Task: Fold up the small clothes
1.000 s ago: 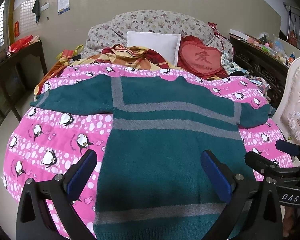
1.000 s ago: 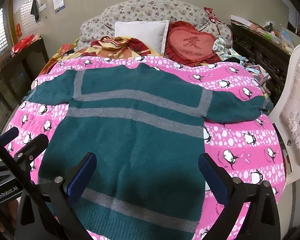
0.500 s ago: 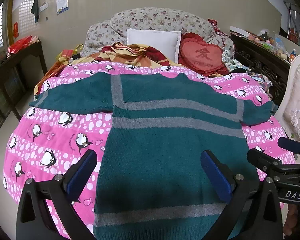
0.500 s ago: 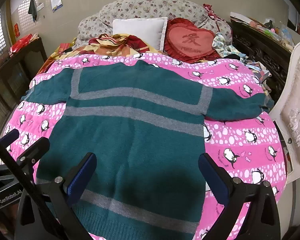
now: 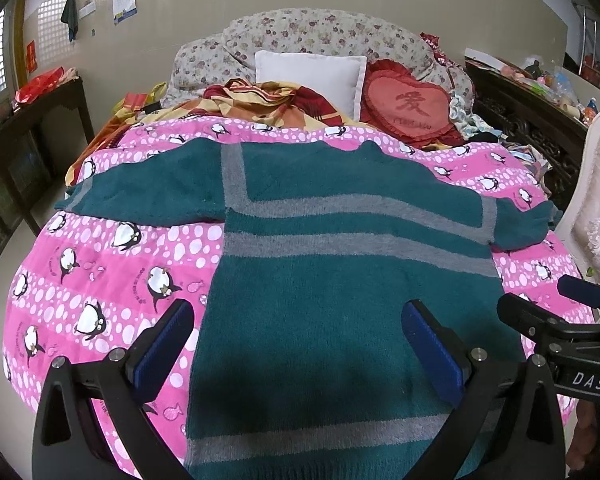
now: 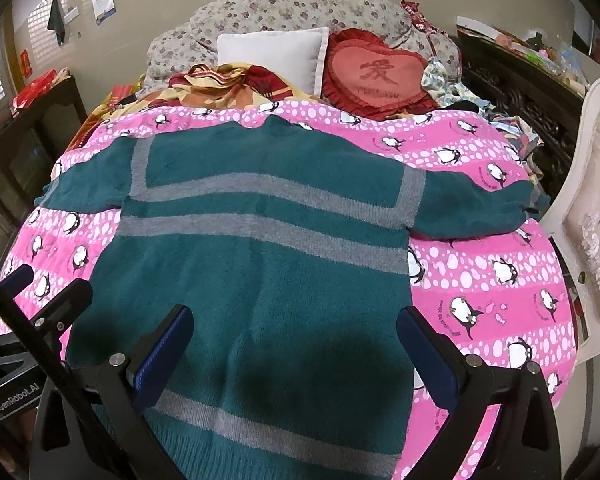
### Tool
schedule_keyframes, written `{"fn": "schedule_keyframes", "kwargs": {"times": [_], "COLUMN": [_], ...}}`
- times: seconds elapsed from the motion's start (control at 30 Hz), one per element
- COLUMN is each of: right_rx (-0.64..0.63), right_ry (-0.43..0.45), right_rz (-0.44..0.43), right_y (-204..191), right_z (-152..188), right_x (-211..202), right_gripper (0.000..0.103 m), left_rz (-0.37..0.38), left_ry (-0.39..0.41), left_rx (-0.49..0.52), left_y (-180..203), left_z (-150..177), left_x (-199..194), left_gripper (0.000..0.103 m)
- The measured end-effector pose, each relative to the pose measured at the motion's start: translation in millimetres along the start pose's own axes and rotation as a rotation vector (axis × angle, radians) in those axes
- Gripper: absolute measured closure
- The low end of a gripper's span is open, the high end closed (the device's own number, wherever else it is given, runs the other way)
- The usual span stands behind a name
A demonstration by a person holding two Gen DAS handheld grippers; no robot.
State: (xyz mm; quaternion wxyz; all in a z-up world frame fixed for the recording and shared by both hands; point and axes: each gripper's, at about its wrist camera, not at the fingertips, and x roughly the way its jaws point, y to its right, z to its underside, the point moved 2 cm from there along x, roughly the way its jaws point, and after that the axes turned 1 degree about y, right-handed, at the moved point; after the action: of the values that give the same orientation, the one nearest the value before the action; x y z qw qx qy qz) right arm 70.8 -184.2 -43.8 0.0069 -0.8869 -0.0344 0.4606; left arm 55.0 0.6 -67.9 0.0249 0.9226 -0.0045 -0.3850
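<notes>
Both hand-held grippers, left [image 5: 298, 338] and right [image 6: 294, 342], hover wide open, empty, above the sweater's [image 5: 340, 288] hem.

Left gripper [image 5: 298, 330], right gripper [image 6: 294, 336]: jaws wide apart.

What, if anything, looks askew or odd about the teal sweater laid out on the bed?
Little stands out. The teal sweater lies flat and unfolded on the pink penguin blanket, both sleeves spread. Its right sleeve cuff droops over the bed edge near the white chair. Both grippers hover open, holding nothing.
</notes>
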Motion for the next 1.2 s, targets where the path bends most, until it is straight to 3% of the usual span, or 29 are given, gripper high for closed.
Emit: {"fn": "schedule_keyframes", "kwargs": {"times": [1.2], "right_rx": [-0.025], "right_ry": [-0.018], "right_rz": [0.015], "right_y": [-8.7], "right_z": [-13.2], "right_x": [31.1], "right_gripper": [0.000], "left_rz": [-0.012], "left_ry": [-0.040], "left_rx": [-0.013], "left_y": [-5.2], "left_z": [-1.9], "left_x": [31.1], "left_gripper": [0.000]}}
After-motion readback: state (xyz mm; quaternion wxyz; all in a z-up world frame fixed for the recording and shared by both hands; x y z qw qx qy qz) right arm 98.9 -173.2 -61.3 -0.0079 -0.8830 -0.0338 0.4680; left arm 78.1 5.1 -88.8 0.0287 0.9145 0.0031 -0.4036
